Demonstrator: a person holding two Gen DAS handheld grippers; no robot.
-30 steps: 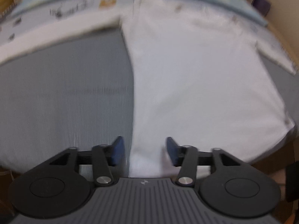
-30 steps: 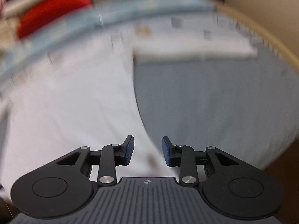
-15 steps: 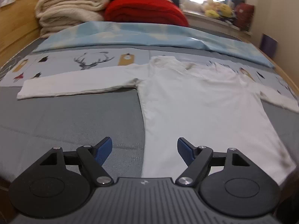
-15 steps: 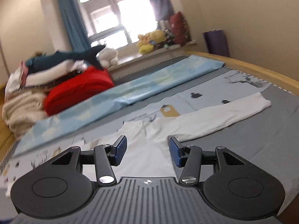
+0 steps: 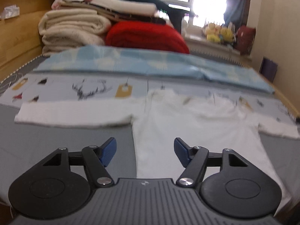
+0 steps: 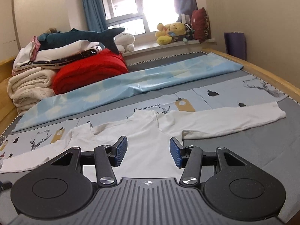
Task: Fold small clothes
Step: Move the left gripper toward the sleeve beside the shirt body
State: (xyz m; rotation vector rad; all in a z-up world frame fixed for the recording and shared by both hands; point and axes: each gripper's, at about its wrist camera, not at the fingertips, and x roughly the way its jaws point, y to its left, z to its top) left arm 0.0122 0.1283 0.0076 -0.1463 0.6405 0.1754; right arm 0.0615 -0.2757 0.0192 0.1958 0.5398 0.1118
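Clearly, the white long-sleeved shirt [image 6: 150, 140] lies spread flat on the grey bed cover [image 6: 253, 150], body toward the near edge and collar at twelve o'clock, one sleeve stretched toward three o'clock and the other toward nine. It looks thin, soft and light, so it would likely drape and sag wherever it is not supported, and a single pinch could drag the whole garment across the cover. The best holds are probably a cuff or shoulder seam, where the cloth is doubled and less apt to slip from the pads. The left gripper [image 5: 145, 152] hangs above the shirt's left side seam with its jaws released, having just narrowed a little, with nothing between them. The right gripper [image 6: 148, 152] is likewise released and empty over the chest.
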